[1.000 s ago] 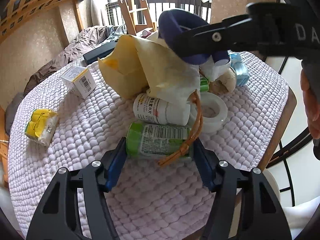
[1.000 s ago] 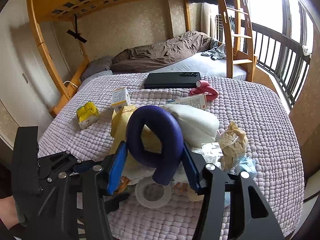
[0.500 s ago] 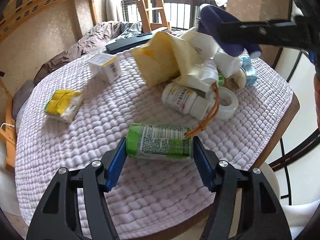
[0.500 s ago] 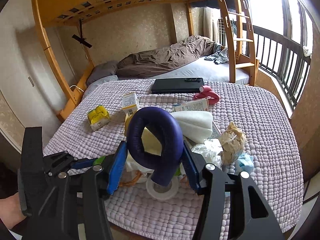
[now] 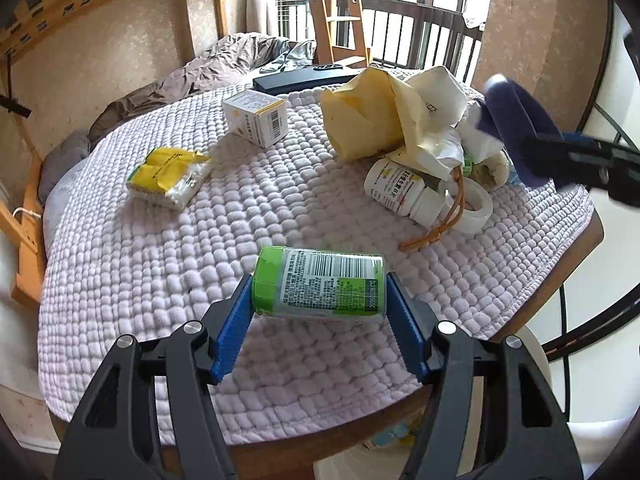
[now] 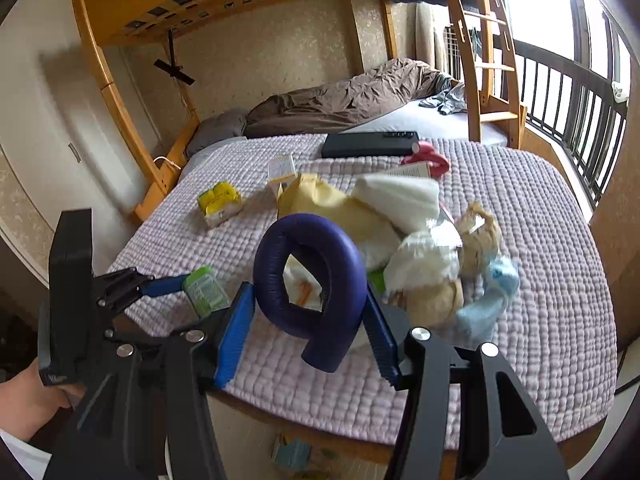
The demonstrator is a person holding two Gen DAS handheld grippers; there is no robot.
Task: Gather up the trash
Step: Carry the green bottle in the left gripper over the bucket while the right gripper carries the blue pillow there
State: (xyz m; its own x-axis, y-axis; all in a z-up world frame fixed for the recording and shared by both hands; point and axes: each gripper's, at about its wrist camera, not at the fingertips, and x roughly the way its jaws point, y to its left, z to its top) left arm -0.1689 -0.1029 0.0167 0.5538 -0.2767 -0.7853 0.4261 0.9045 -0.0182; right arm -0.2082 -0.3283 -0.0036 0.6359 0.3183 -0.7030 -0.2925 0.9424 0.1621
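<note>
- Left gripper, nearest: jaws clamped end to end on a green can, lying sideways, barcode up, above the near edge of the worktop.
- Right gripper: jaws clamped on a bent purple foam tube, held above the near edge of the worktop.
- Just beyond the can on the lilac quilted cover: an orange cord, touching a white pill bottle on its side and a tape roll.
- Behind those, a trash pile: crumpled yellow paper, white paper, brown paper wad, light blue scrap.
- To the left, well apart from the pile: a yellow packet and, farther, a small white box.
- At the far edge: a flat black case, with a pink thing just beside it.
- Beyond the worktop: a bunk bed with a brown duvet.
</note>
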